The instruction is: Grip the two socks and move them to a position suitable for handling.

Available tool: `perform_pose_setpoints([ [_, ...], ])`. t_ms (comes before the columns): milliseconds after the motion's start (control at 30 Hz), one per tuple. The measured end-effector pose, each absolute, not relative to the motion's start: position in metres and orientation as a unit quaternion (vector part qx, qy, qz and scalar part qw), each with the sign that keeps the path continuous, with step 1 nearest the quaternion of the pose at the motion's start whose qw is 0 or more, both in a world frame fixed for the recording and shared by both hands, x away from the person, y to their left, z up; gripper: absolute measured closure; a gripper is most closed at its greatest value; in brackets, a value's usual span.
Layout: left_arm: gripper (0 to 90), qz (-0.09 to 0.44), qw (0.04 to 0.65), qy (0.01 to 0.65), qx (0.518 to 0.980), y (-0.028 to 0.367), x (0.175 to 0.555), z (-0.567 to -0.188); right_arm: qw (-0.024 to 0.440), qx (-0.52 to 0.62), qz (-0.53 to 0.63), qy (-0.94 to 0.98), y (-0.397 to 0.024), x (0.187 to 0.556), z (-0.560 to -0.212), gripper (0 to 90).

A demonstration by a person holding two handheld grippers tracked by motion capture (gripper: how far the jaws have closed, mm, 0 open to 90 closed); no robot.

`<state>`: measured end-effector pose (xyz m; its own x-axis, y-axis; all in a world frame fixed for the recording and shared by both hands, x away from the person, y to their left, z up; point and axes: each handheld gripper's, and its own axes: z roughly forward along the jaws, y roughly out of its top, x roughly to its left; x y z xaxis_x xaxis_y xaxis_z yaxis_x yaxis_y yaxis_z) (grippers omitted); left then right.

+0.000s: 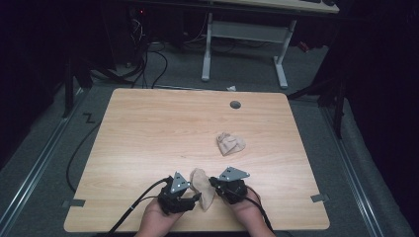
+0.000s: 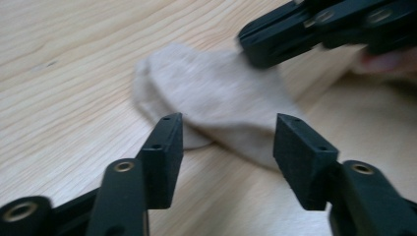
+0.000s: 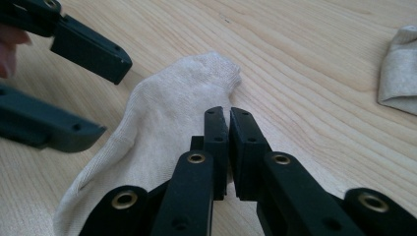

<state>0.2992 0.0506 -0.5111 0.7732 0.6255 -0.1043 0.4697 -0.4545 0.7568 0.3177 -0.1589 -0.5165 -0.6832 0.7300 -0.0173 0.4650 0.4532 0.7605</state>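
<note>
A flat beige sock (image 1: 202,188) is lying on the bench (image 1: 148,133) close to the near edge, between the two grippers, so that both hands can work on it at once. A second sock (image 1: 230,143), already bunched up, is sitting well apart toward the middle of the bench. The right gripper (image 3: 229,120) is pressing its fingers (image 3: 216,142) together over the sock's edge; they are clenched with barely a slit between them, apparently pinching the fabric, probably to pin it while the other hand takes hold. The left gripper (image 2: 226,142) is facing the sock from the opposite side with its fingers (image 2: 164,147) spread wide, released and holding nothing, the sock lying just beyond their tips. That gripper is likely lining up for a grasp.
</note>
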Motion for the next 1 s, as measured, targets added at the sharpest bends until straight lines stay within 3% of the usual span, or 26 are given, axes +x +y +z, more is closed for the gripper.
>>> perform_pose_setpoints([
  [233, 31.3, 0.113, 0.393, 0.327, 0.852, 0.043, 0.299, -0.515, 0.168, 0.354, 0.382, 0.837, -0.156, 0.318, -0.517, 86.4],
  [433, 28.8, 0.121, 0.405, 0.326, 0.845, 0.041, 0.299, -0.508, 0.164, 0.352, 0.383, 0.838, -0.154, 0.318, -0.518, 86.4],
  [600, 28.6, 0.132, 0.381, 0.332, 0.853, 0.039, 0.305, -0.515, 0.165, 0.352, 0.382, 0.838, -0.154, 0.319, -0.518, 86.4],
  [767, 33.9, 0.131, 0.364, 0.341, 0.857, 0.048, 0.309, -0.519, 0.169, 0.364, 0.391, 0.828, -0.163, 0.319, -0.515, 86.4],
  [1000, 54.1, 0.094, 0.367, 0.335, 0.863, 0.049, 0.309, -0.523, 0.167, 0.372, 0.396, 0.823, -0.168, 0.311, -0.515, 86.2],
])
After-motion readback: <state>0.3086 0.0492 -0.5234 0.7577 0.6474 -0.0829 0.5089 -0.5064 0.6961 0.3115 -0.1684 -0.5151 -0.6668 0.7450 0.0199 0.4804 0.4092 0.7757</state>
